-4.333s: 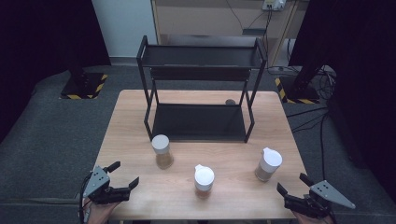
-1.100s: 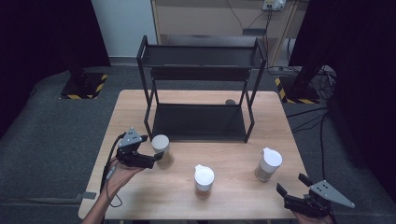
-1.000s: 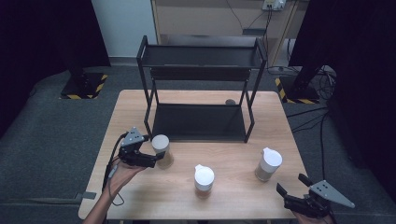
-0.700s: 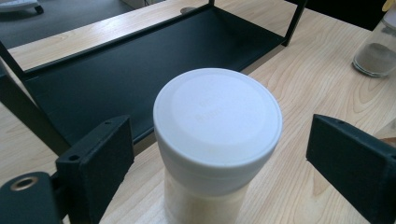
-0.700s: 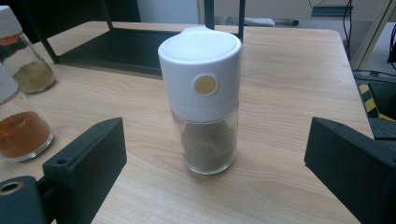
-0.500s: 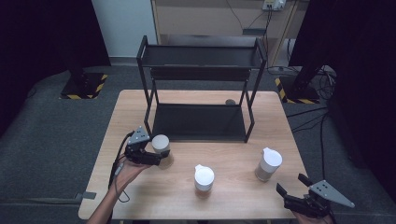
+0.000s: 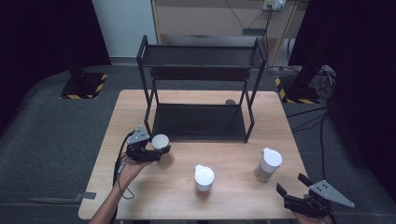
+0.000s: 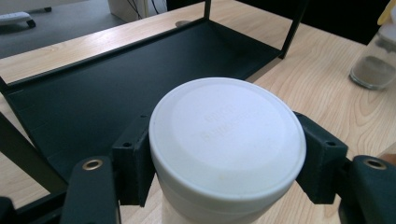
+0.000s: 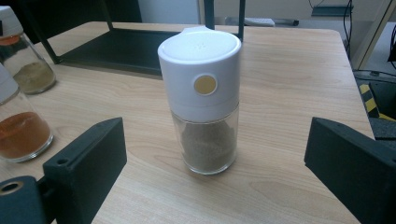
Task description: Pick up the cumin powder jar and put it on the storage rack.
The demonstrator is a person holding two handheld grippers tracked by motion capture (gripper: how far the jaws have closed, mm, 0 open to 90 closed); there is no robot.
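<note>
From the high view, the left gripper [image 7: 154, 152] sits at the front left of the wooden table [image 7: 280, 112], and its jaws have just been closing on the white-capped spice jar [image 7: 161, 145] between them, so they now pinch it just under the cap. That jar stands right in front of the black metal rack [image 7: 201, 84], by its left front leg, which I think is why it gets grabbed first: the low shelf is close by. Two more jars wait in a row, a middle jar [image 7: 204, 180] near the front edge and a right jar [image 7: 268, 164] farther along. The right gripper [image 7: 296, 196] rests at the front right corner with its jaws wide apart and nothing in them. In the left gripper view, the cap [image 8: 227, 135] is round, smooth and flat on top, with faint raised letters I cannot read, and a black blocky pad hugs it on each side. The dark shelf [image 8: 116, 88] behind looks flat and dull. In the right gripper view, the right jar [image 9: 204, 100] is clear glass with grey-brown powder inside, a white plastic top and a small yellow dot, standing upright between the two open pads.
</note>
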